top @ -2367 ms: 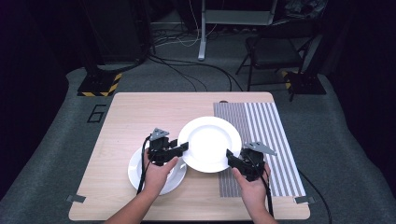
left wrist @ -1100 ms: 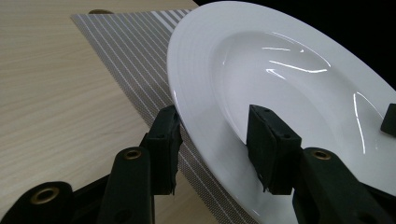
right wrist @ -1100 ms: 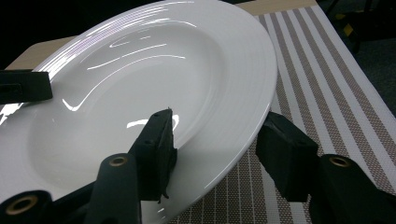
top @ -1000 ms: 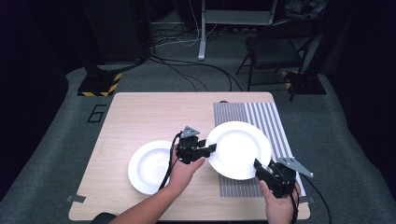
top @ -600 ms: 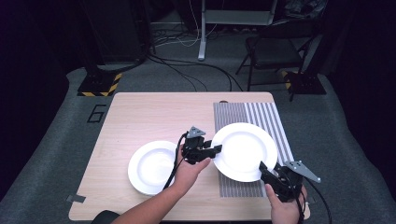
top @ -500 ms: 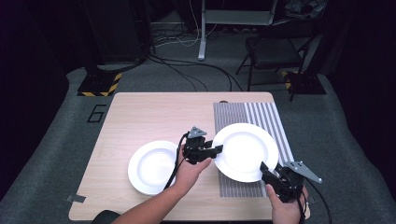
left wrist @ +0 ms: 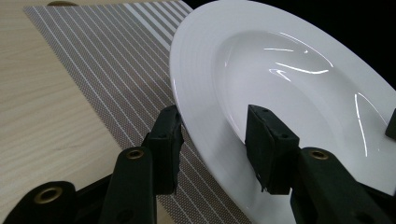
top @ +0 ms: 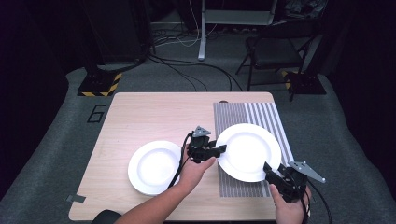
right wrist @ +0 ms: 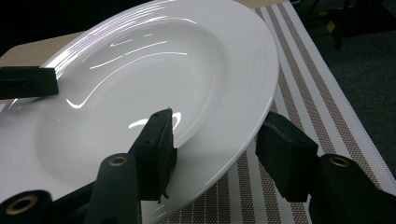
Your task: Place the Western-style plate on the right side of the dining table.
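Plate is the thing in hand here: a wide-rimmed white one, carried between both grippers over the striped mat on the right side of the table. The left gripper takes the rim on the side facing the second plate, and the right gripper takes the near-right rim, so the load is shared from two roughly opposite edges and is unlikely to tip. In the left gripper view, one jaw sits under the rim and the other inside the well; in the right gripper view the jaws straddle the rim the same way. Both are partly closed, holding the plate by its rim, though whether the pads press hard or merely cradle it I cannot quite tell. The plate looks tilted a little and seems lifted clear of the mat, which suggests it is about to be set down there. The second plate lies flat on bare wood to the left, just beside the left hand, apart from the carried one.
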`<state>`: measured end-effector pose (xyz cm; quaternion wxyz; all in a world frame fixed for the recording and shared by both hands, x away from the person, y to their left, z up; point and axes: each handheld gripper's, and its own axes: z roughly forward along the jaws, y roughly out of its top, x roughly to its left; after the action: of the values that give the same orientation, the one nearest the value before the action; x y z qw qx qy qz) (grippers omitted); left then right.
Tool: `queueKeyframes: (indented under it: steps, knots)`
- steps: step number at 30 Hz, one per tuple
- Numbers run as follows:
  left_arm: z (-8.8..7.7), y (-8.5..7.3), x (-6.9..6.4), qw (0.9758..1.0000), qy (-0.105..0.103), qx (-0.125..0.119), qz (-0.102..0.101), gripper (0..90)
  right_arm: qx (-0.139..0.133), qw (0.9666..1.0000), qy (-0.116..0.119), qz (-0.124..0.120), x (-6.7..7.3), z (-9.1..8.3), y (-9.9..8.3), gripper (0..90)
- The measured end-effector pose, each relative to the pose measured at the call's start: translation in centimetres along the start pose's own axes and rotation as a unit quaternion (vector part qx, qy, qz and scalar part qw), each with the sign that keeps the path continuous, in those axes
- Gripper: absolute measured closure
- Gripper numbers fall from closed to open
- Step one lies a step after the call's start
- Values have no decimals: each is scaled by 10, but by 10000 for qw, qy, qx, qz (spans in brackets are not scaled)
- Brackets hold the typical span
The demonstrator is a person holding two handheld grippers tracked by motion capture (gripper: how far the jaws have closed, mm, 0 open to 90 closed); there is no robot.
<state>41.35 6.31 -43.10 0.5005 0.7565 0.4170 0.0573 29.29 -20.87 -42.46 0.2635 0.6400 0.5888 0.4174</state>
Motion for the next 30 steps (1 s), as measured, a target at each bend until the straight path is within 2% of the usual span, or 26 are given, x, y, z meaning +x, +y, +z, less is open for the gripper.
queueKeyframes:
  steps: [16, 22, 30]
  knots:
    - [15, 3, 12, 9998, 64, -139, -151, 564, -26, 10000, 5, -46, -5, 19, 10, 469]
    - [20, 3, 17, 9998, 75, -118, -109, 565, 10, 10000, 60, -24, -9, 29, 9, 470]
    - [31, 2, 23, 9998, 80, -127, -124, 565, -1, 10000, -4, -91, -12, 40, 8, 470]
